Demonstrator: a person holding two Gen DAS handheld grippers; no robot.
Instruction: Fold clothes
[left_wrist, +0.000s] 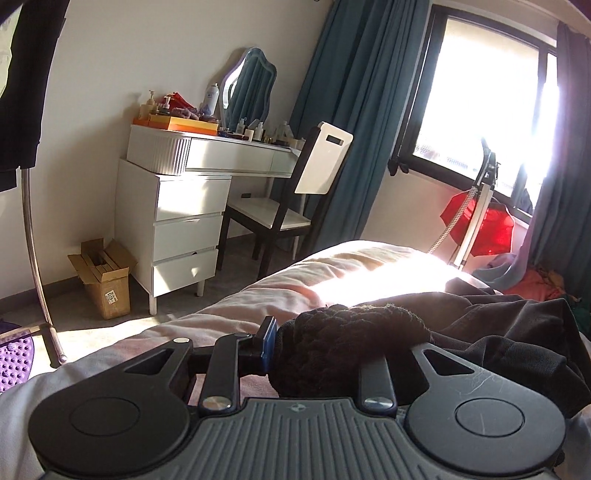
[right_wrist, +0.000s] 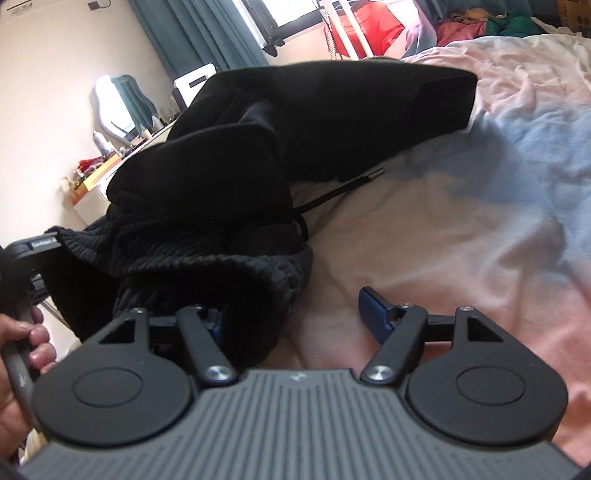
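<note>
A black garment with a ribbed waistband and a drawstring lies bunched on the pink bed sheet (right_wrist: 424, 229). In the left wrist view its ribbed band (left_wrist: 351, 332) sits between my left gripper's fingers (left_wrist: 332, 350); the left blue pad (left_wrist: 269, 341) shows and the right one is hidden under the cloth. The jaws look wide apart around the bunched band. In the right wrist view the garment (right_wrist: 295, 129) stretches away, and my right gripper (right_wrist: 295, 314) is open, its left finger at the band's edge (right_wrist: 221, 273), its right pad (right_wrist: 373, 310) over bare sheet.
A white dressing table (left_wrist: 192, 206) with a mirror and bottles, a chair (left_wrist: 288, 206) and a cardboard box (left_wrist: 103, 277) stand beyond the bed. Blue curtains (left_wrist: 354, 110) frame a bright window. A red item on a stand (left_wrist: 480, 225) and a heap of clothes (right_wrist: 491, 22) lie past the bed.
</note>
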